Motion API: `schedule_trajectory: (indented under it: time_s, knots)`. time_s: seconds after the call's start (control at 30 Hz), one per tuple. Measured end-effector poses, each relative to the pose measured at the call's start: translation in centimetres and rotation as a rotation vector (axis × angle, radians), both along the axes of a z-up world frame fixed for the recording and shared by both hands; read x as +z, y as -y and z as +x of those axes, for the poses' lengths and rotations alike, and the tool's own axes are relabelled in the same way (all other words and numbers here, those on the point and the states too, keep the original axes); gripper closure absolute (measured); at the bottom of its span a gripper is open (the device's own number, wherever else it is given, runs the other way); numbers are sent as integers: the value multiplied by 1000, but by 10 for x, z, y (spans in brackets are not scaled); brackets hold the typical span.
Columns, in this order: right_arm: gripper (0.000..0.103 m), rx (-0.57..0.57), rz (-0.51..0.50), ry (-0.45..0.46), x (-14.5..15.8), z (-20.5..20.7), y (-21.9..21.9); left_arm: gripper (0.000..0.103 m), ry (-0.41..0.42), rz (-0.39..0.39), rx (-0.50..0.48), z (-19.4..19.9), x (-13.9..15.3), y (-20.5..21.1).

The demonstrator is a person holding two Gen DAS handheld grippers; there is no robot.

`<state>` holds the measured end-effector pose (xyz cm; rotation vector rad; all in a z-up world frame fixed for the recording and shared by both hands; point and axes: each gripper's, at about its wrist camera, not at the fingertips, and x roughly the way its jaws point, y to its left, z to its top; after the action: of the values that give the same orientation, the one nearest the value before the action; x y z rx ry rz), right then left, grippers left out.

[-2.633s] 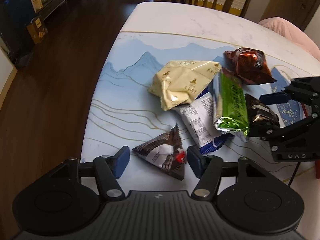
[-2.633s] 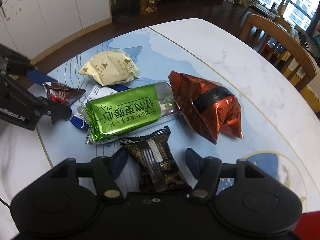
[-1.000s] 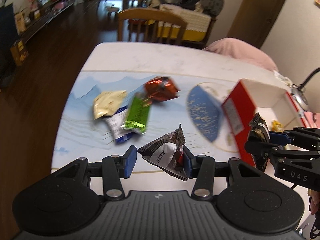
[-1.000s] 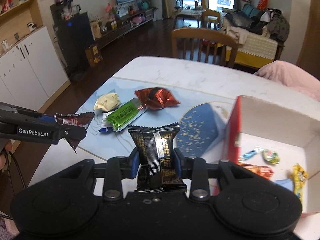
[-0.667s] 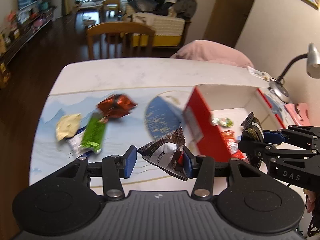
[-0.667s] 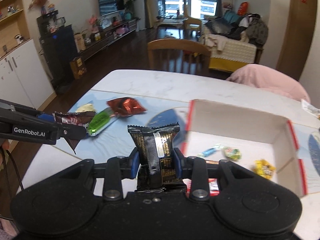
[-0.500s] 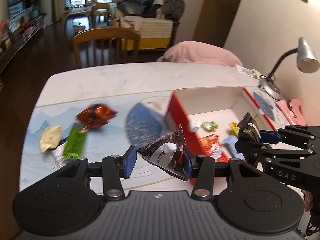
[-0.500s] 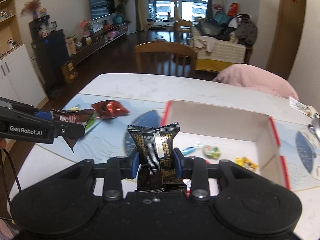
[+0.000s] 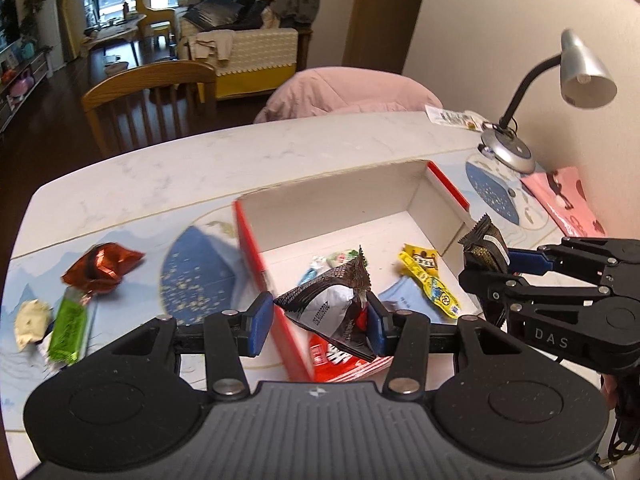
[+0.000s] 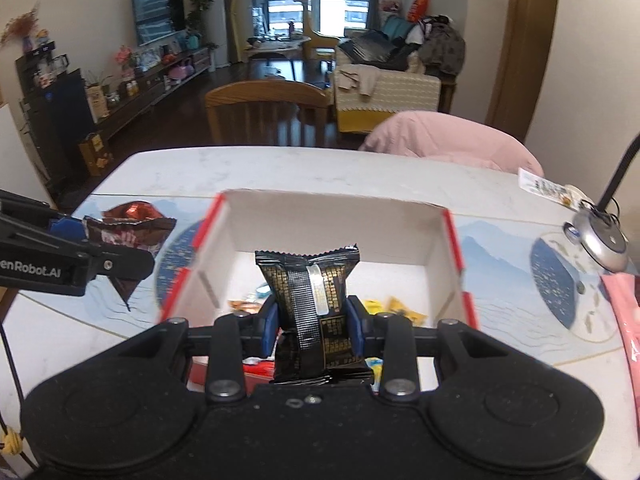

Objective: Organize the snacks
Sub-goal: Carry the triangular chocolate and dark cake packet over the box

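Box: the red-and-white box (image 10: 450, 240) now sits right under both your grippers; a second ago it lay off to your right and the loose pile filled the view. You have carried both packets across the table (image 9: 160, 160) to it.
Black packet: the black-and-gold packet (image 10: 312, 300) stands upright in your right gripper (image 10: 312, 326), over the near end of the box's open top.
Right fingers: pressed tight on the packet's lower half from both sides, as closed as they get; the grip has not shifted during the carry.
Triangle packet: the dark triangular packet (image 9: 332, 308) is in your left gripper (image 9: 318, 326), above the box's near left wall.
Left fingers: about half open, closed on the packet's width, the right pad (image 9: 374, 326) touching it; the gap has held steady.
Already in the box: a yellow packet (image 9: 424, 272), a green sweet (image 9: 340, 257) and a few other wrappers lie on its floor.
Still outside: the red foil bag (image 9: 100, 266), green bar (image 9: 68, 326) and cream packet (image 9: 30, 322) lie on the table well to the left.
What this means: the carry looks nearly done; your next job is likely to release both packets inside the walls, then go back for the rest.
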<state>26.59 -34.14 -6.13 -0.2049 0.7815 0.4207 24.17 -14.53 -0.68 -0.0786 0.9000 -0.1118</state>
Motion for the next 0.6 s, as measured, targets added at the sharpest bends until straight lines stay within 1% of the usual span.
schedule_trajectory:
  time_s: [0.1,0.3,0.5,0.6]
  knots:
    - [70,-17,-10,-10,-7,11,15,56,-20,10,-9,12,-8,13]
    - [70,-29,-33,-46,-23,35,30,55,-74,37,-9,39,-28,32]
    - [70,-27,-72,-82,-42,56,30,55,-127,66,1,72,-47,45]
    - [69,-15,-88,-98,-50,62,26,55,-150,89,-17,86,-57,53]
